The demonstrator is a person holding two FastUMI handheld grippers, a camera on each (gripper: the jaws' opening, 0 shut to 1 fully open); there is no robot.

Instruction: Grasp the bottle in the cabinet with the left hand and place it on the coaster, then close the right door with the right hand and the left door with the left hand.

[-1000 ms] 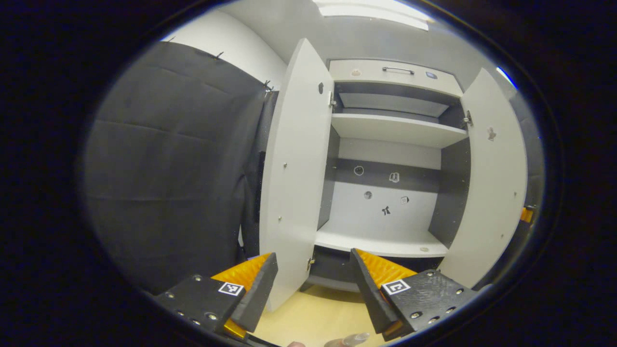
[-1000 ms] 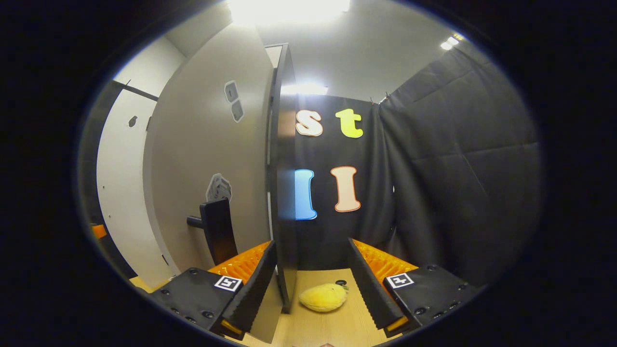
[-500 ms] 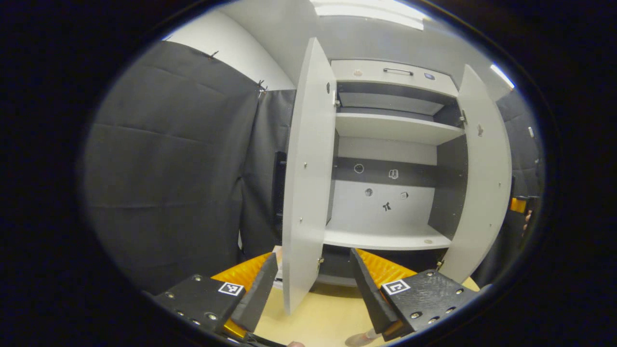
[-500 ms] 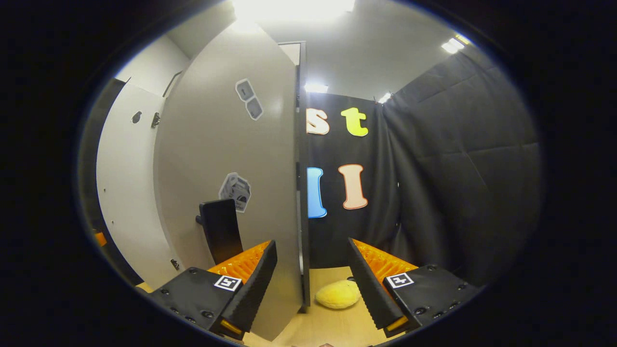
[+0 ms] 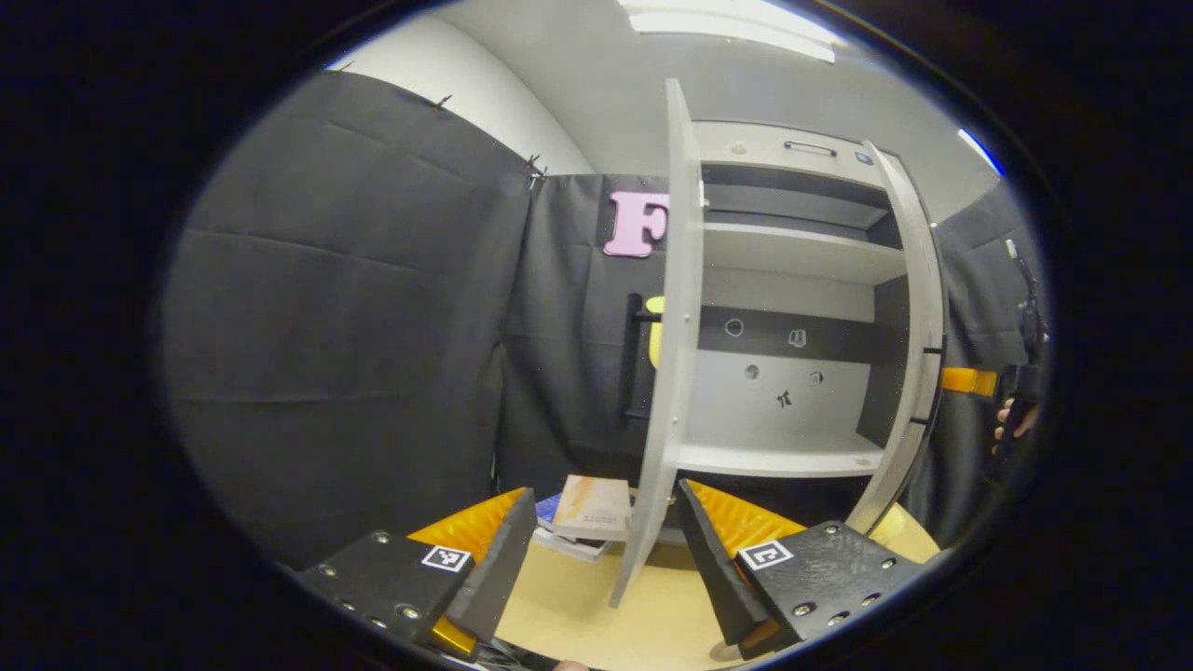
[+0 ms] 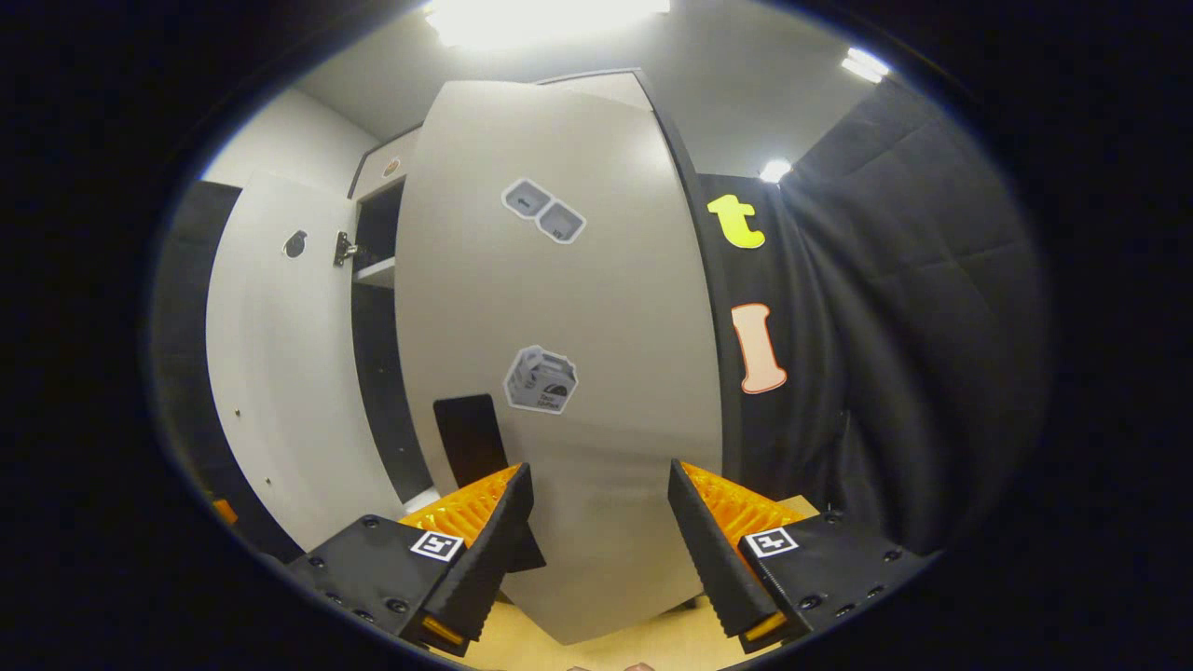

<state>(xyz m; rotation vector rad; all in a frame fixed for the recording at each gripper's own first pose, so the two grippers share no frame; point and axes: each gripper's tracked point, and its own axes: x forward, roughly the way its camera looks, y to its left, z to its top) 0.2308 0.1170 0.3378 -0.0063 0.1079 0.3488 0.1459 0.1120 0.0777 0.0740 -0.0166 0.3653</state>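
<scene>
Doors left to shut

The cabinet (image 5: pixel 792 308) shelves look bare; where the bottle stands I cannot tell. Right gripper (image 6: pixel 596 531), fingers spread, faces the right door (image 6: pixel 569 373); left gripper (image 5: pixel 606 550), released, flanks the left door (image 5: pixel 666 373) edge.

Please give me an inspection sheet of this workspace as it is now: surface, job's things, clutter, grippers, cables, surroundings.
Surface: light wooden tabletop under the cabinet.
Job's things: left door stands open, edge-on in the left gripper view; right door partly swung, its outer face close before the right gripper; cabinet shelves look bare; bottle and coaster: nothing seen.
Clutter: stack of books beside the left door.
Grippers: left gripper jaws open, holding nothing; right gripper jaws open, facing the door, contact cannot be told.
Cables: nothing seen.
Surroundings: black cloth wall, ceiling lights.
</scene>
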